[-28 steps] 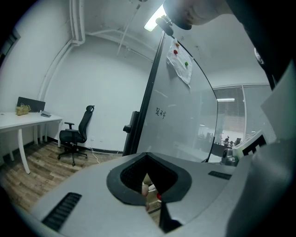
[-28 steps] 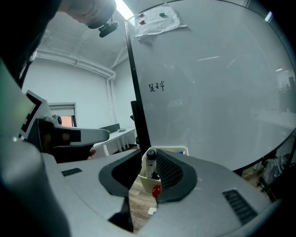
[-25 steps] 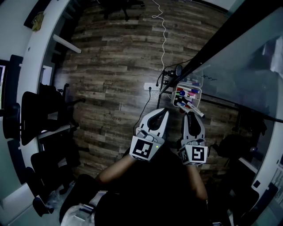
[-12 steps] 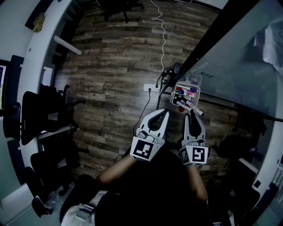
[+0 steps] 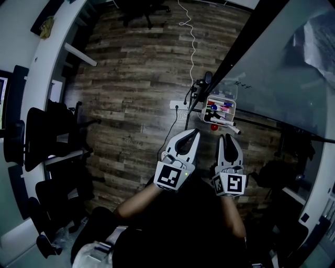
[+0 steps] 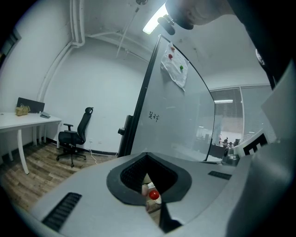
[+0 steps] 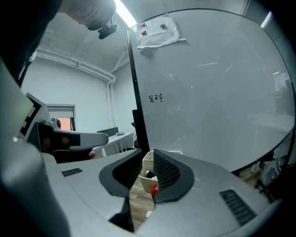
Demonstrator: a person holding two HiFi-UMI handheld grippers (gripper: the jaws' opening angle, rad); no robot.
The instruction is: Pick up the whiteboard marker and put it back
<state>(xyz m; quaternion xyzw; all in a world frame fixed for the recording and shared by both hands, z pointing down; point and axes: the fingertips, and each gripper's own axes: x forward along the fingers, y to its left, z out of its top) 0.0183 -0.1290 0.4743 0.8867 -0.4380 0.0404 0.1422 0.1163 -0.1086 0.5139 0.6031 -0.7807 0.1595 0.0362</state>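
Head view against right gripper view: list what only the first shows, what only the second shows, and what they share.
Only the head view: the white cable trailing over the wood floor, the power strip and the black office chairs at the left.

Only the right gripper view: the ceiling light strip and the pipe running under the ceiling.

Both: the whiteboard, the small scribble on it, and the marker box with a red cap at its near side.

- Left gripper (image 5: 194,133): pointing forward, tipped slightly down; jaw tips together, nothing gripped.
- Right gripper (image 5: 228,138): parallel, just beside it; jaws apart and empty, having just closed slightly.
- Forearms (image 5: 137,201): extended forward, side by side.
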